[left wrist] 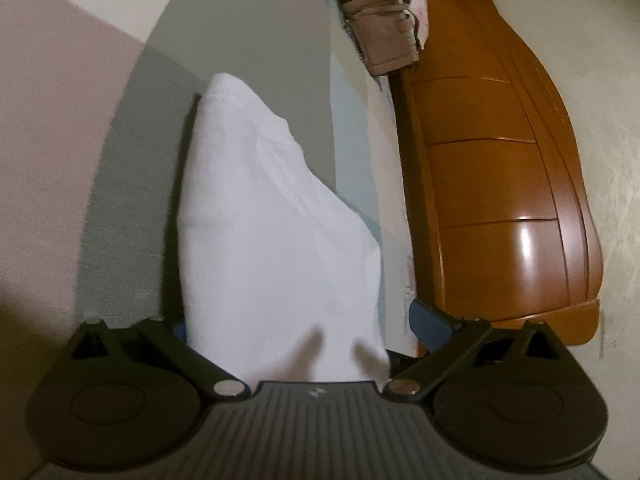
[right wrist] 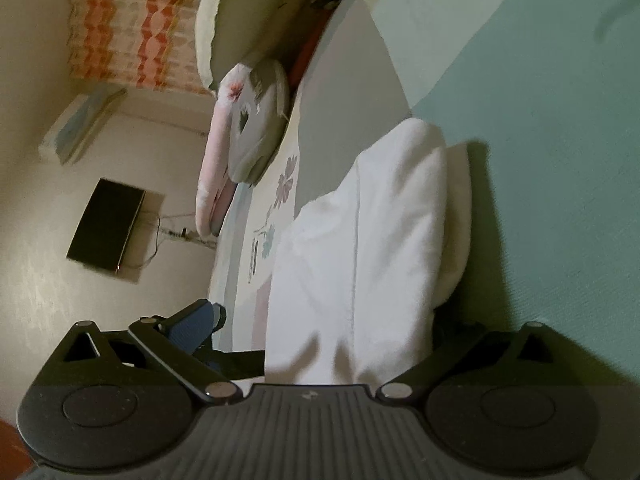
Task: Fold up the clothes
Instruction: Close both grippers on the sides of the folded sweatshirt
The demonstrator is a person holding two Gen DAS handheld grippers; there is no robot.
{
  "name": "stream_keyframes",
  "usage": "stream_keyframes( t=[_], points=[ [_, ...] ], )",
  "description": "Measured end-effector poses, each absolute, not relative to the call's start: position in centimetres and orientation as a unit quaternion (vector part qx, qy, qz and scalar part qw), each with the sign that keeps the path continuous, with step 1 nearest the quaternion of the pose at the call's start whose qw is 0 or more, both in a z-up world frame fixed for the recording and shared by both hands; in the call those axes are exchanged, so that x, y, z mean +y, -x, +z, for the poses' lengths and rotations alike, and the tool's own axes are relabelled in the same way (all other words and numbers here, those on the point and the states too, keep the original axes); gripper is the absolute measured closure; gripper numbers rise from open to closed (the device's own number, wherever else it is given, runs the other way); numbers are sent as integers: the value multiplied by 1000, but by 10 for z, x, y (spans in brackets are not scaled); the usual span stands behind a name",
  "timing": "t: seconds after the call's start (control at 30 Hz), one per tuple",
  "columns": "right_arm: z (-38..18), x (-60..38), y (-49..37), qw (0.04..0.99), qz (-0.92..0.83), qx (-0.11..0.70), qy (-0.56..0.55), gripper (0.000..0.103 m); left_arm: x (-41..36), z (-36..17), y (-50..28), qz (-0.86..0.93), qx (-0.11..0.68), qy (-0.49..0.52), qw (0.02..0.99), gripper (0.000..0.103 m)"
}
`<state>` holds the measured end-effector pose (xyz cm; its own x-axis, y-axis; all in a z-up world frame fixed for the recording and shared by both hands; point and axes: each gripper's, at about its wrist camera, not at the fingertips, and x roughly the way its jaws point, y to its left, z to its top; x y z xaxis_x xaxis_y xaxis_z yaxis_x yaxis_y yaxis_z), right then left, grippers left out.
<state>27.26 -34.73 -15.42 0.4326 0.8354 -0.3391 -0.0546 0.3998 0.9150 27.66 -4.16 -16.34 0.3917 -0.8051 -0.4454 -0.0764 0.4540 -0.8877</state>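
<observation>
White garment (left wrist: 276, 216) runs lengthwise straight ahead between both grippers' spread fingers: left gripper (left wrist: 304, 332), right gripper (right wrist: 332, 320).

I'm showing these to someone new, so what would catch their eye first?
The white cloth stands out first, filling the middle of both views and lying between the spread fingers of the left gripper and the right gripper on the pale green bedsheet. Next comes the glossy orange-brown wooden dresser, right of the cloth in the left view. In the right view, a patterned curtain hangs top left.
</observation>
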Motion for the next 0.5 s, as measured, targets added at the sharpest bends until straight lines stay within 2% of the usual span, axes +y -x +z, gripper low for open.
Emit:
stream_keyframes(
  t=[0.1,0.17,0.37,0.4,0.43,0.5],
  points=[
    [-154,-346,-273,720,309,435,-444,2,-45,-163,-276,-271,491,423,712,6],
    [-159,-348,-274,724,305,442,-432,11,-48,-164,-283,-274,487,416,718,8],
    [-158,-344,-280,745,305,453,-383,25,-62,-161,-293,-276,492,387,729,8],
    [-157,-343,-281,747,304,457,-375,30,-63,-160,-293,-279,490,382,732,8],
    [-158,-345,-281,748,302,460,-370,35,-60,-161,-290,-280,488,378,735,15],
    [-164,-353,-281,747,288,468,-374,62,-48,-165,-284,-274,486,385,735,30]
  ],
)
